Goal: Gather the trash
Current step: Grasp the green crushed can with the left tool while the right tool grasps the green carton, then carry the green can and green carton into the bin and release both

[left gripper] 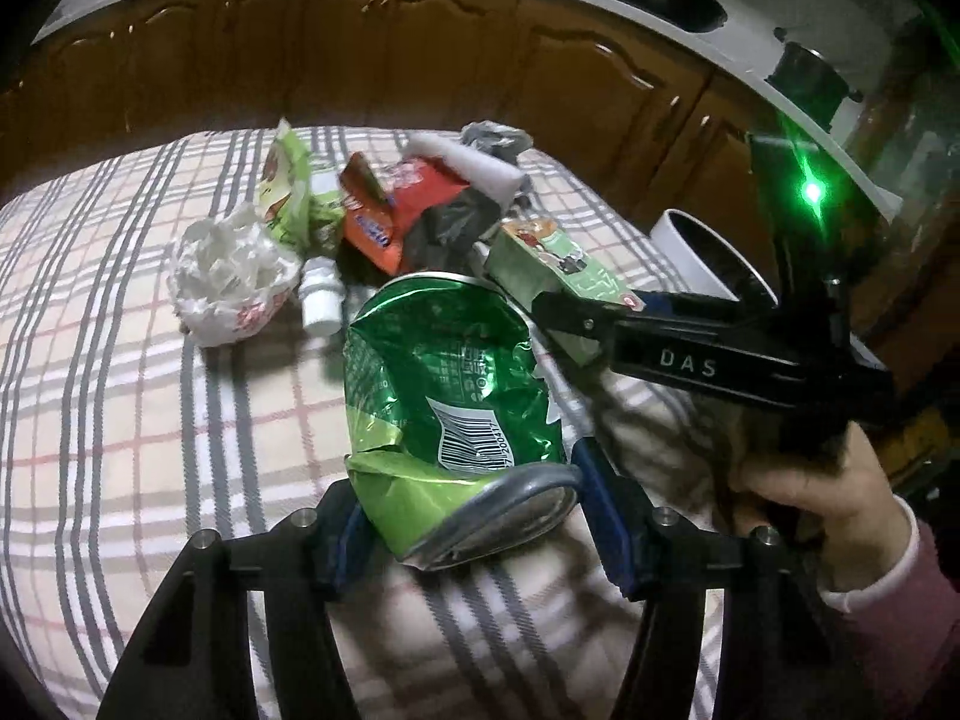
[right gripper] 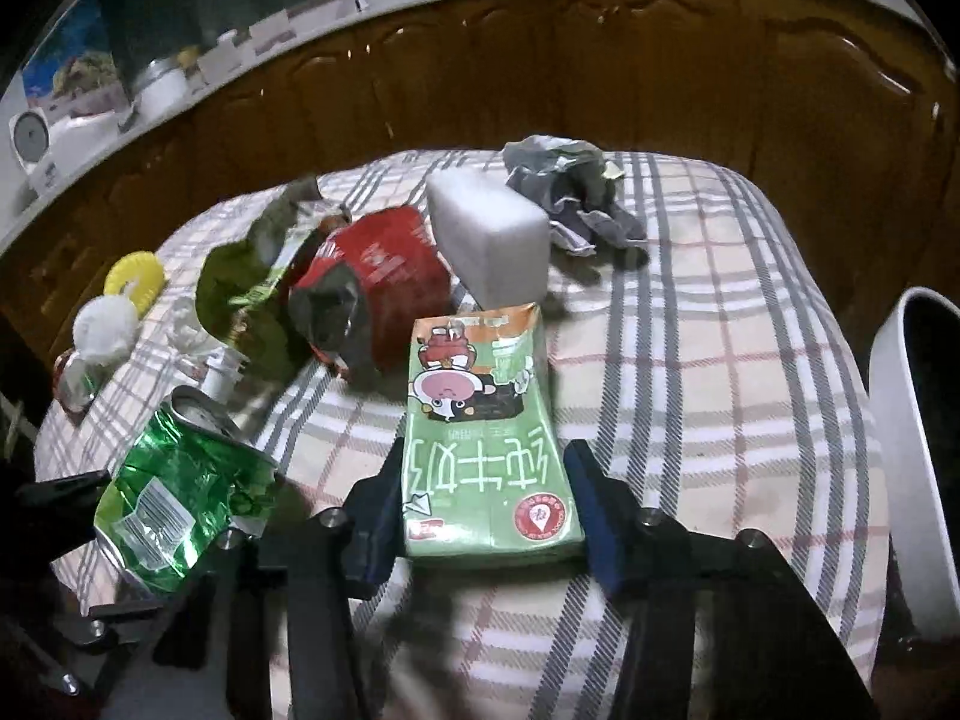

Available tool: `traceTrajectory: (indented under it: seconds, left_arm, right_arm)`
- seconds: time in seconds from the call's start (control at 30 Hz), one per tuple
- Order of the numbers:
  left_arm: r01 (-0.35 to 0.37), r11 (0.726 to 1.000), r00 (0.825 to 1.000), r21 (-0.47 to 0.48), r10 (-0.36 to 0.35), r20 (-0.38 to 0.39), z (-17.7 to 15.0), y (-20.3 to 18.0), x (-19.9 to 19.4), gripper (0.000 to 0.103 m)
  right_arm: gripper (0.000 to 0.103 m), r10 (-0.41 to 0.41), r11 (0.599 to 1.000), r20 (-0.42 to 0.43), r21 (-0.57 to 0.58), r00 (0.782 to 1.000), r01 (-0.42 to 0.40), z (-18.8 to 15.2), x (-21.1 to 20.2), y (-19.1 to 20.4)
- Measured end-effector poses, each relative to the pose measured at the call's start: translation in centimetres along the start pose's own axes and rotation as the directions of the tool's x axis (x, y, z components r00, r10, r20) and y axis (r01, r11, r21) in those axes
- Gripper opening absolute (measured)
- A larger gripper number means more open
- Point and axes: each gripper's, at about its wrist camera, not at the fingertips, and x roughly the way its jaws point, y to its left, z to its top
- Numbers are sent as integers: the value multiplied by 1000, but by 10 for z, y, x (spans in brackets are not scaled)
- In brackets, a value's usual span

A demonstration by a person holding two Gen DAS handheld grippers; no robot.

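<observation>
My left gripper (left gripper: 468,516) is shut on a crushed green can (left gripper: 456,396), held above the plaid tablecloth (left gripper: 120,360); the can also shows in the right wrist view (right gripper: 180,492). My right gripper (right gripper: 486,510) is shut on a green milk carton (right gripper: 480,432), which also shows in the left wrist view (left gripper: 552,276) just right of the can. A white bin (right gripper: 906,450) stands at the right edge of the table; its rim shows in the left wrist view (left gripper: 702,258).
More trash lies behind: a red snack wrapper (right gripper: 384,276), a green wrapper (right gripper: 240,294), a white foam block (right gripper: 486,240), crumpled grey paper (right gripper: 564,186), a white plastic bag (left gripper: 228,276), a small white bottle (left gripper: 321,300). Wooden cabinets (right gripper: 540,72) stand beyond.
</observation>
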Motion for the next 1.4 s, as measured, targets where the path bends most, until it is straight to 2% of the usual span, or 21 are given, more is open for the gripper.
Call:
traceTrajectory:
  seconds: [0.17, 0.43, 0.77, 1.03, 1.4]
  left_arm:
    - [27, 999, 1000, 36, -27, 10, 3, -17, 0, 59]
    - [72, 992, 997, 108, -74, 13, 11, -52, 9, 59]
    - [125, 973, 991, 193, -130, 16, 30, -106, 25, 59]
    - [153, 962, 988, 227, -155, -7, 56, -136, 58, 59]
    - [159, 951, 987, 265, -153, -44, 92, -168, 112, 59]
  right_arm:
    - [51, -8, 998, 71, 62, 997, 3, -15, -36, -15]
    - [51, -26, 978, 154, 210, 988, -7, -42, -97, -65]
    - [51, -132, 945, 198, 322, 971, 63, -67, -150, -121]
    - [51, -181, 923, 225, 376, 957, 86, -69, -170, -155]
    - [51, -192, 899, 215, 431, 958, 83, -64, -165, -194]
